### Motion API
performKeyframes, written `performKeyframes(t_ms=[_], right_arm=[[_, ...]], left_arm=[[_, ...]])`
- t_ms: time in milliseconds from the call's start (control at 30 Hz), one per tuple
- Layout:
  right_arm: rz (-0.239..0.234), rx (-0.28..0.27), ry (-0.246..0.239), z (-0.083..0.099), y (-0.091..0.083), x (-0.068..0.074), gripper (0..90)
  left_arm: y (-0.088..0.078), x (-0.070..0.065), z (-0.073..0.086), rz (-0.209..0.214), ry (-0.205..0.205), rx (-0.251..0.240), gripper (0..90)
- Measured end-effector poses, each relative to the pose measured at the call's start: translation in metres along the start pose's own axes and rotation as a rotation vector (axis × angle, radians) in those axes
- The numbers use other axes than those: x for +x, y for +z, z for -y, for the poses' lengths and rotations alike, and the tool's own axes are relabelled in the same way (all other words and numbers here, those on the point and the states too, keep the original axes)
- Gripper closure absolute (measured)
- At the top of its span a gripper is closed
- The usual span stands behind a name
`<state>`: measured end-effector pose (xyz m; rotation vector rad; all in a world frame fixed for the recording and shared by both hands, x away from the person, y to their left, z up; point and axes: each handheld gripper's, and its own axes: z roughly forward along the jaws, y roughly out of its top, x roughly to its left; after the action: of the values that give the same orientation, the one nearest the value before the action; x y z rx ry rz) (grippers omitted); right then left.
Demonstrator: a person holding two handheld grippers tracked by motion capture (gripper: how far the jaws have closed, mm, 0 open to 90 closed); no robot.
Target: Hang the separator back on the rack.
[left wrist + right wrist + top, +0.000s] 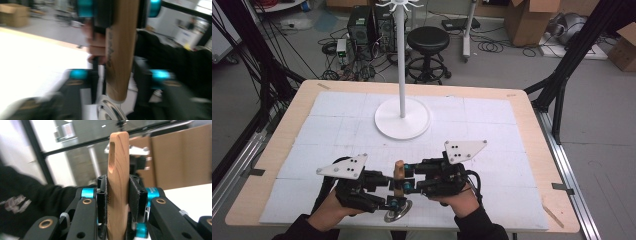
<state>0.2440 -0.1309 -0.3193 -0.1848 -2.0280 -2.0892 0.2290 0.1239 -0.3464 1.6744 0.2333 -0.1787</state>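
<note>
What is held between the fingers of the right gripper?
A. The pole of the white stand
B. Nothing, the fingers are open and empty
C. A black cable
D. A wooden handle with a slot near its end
D. In the right gripper view the right gripper has its fingers pressed on both sides of the upright wooden handle, whose slot shows near the top.

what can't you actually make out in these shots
- Printing on the wooden handle: left gripper view, motion blur smears it.
- Metal end of the utensil: high view, left gripper covers part of it; too small to tell its shape.
- Handle's lower part: right gripper view, right gripper clamps it, bottom edge cuts it off.
- Rack top: high view, cropped.
</note>
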Motion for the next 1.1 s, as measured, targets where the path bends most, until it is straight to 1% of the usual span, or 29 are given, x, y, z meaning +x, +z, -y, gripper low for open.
performKeyframes(t_ms=[33, 67, 100, 167, 200, 233, 267, 300, 333, 400, 467, 533, 567, 600, 667, 700, 733, 767, 867, 900, 933, 967, 1000, 1033, 1067, 1100], right_arm=[[0.071, -0.010, -0.004, -0.003, 0.000, 0.003, 71.7], [0.071, -0.010, -0.004, -0.003, 0.000, 0.003, 71.7], [0.146, -0.006, -0.017, -0.005, 0.001, 0.006, 71.8], [0.211, 0.001, -0.023, -0.008, 0.003, 0.011, 71.8], [0.248, 0.005, -0.016, -0.008, 0.004, 0.012, 71.8], [0.286, 0.010, -0.004, -0.009, 0.005, 0.014, 71.8], [0.325, 0.013, 0.008, -0.009, 0.006, 0.016, 71.8], [0.354, 0.016, 0.011, -0.009, 0.008, 0.017, 71.8], [0.379, 0.018, 0.016, -0.008, 0.009, 0.019, 71.8], [0.422, 0.020, 0.024, -0.007, 0.012, 0.021, 71.8], [0.449, 0.032, 0.023, -0.006, 0.014, 0.022, 71.8], [0.452, 0.031, 0.024, -0.006, 0.014, 0.022, 71.8], [0.457, 0.034, 0.024, -0.005, 0.014, 0.021, 71.8], [0.462, 0.034, 0.027, -0.004, 0.014, 0.021, 71.8], [0.468, 0.033, 0.027, -0.003, 0.015, 0.021, 71.8], [0.480, 0.030, 0.022, -0.003, 0.015, 0.022, 71.8], [0.480, 0.030, 0.022, -0.003, 0.015, 0.022, 71.8], [0.487, 0.028, 0.021, -0.003, 0.015, 0.022, 71.7], [0.481, 0.026, 0.029, -0.002, 0.015, 0.021, 71.6], [0.457, 0.020, 0.044, -0.002, 0.013, 0.020, 68.9], [0.457, 0.020, 0.044, -0.002, 0.013, 0.020, 68.9], [0.407, -0.007, 0.058, -0.001, 0.010, 0.016, 47.2], [0.407, -0.007, 0.058, -0.001, 0.010, 0.016, 47.2], [0.346, 0.004, 0.030, -0.001, 0.008, 0.012, 41.0], [0.346, 0.004, 0.030, -0.001, 0.008, 0.012, 41.0], [0.318, 0.009, 0.004, 0.000, 0.006, 0.009, 39.3]], left_arm=[[-0.001, 0.001, 0.002, -0.052, 0.007, -0.004, 43.1], [-0.001, 0.001, 0.002, -0.052, 0.007, -0.004, 40.8], [-0.002, 0.002, 0.003, -0.096, 0.009, 0.000, 40.4], [-0.003, 0.002, 0.004, -0.145, 0.029, 0.006, 40.5], [-0.003, 0.002, 0.004, -0.145, 0.029, 0.006, 41.2], [-0.002, 0.001, 0.004, -0.196, 0.042, 0.010, 42.1], [-0.002, 0.001, 0.004, -0.196, 0.042, 0.010, 43.6], [0.000, 0.001, 0.004, -0.220, 0.046, 0.018, 46.2], [0.001, 0.001, 0.005, -0.233, 0.042, 0.020, 48.5], [0.003, 0.002, 0.005, -0.243, 0.040, 0.024, 51.9], [0.004, 0.001, 0.005, -0.238, 0.048, 0.029, 57.2], [0.004, 0.001, 0.005, -0.243, 0.049, 0.029, 61.6], [0.004, 0.001, 0.005, -0.244, 0.051, 0.033, 61.6], [0.004, 0.001, 0.005, -0.246, 0.051, 0.036, 65.7], [0.004, 0.001, 0.005, -0.246, 0.051, 0.037, 69.3], [0.004, 0.002, 0.005, -0.248, 0.048, 0.037, 71.1], [0.004, 0.002, 0.005, -0.248, 0.048, 0.037, 71.3], [0.004, 0.002, 0.005, -0.249, 0.040, 0.040, 71.5], [0.004, 0.002, 0.004, -0.245, 0.030, 0.044, 72.1], [0.003, 0.003, 0.004, -0.235, 0.032, 0.052, 72.2], [0.003, 0.003, 0.004, -0.235, 0.032, 0.052, 72.2], [0.002, 0.002, 0.004, -0.216, 0.029, 0.058, 72.3], [0.002, 0.002, 0.004, -0.216, 0.029, 0.058, 72.3], [0.001, 0.002, 0.003, -0.193, 0.021, 0.054, 72.3], [0.001, 0.002, 0.003, -0.193, 0.021, 0.054, 72.3], [0.000, 0.002, 0.003, -0.178, 0.019, 0.053, 72.3]])
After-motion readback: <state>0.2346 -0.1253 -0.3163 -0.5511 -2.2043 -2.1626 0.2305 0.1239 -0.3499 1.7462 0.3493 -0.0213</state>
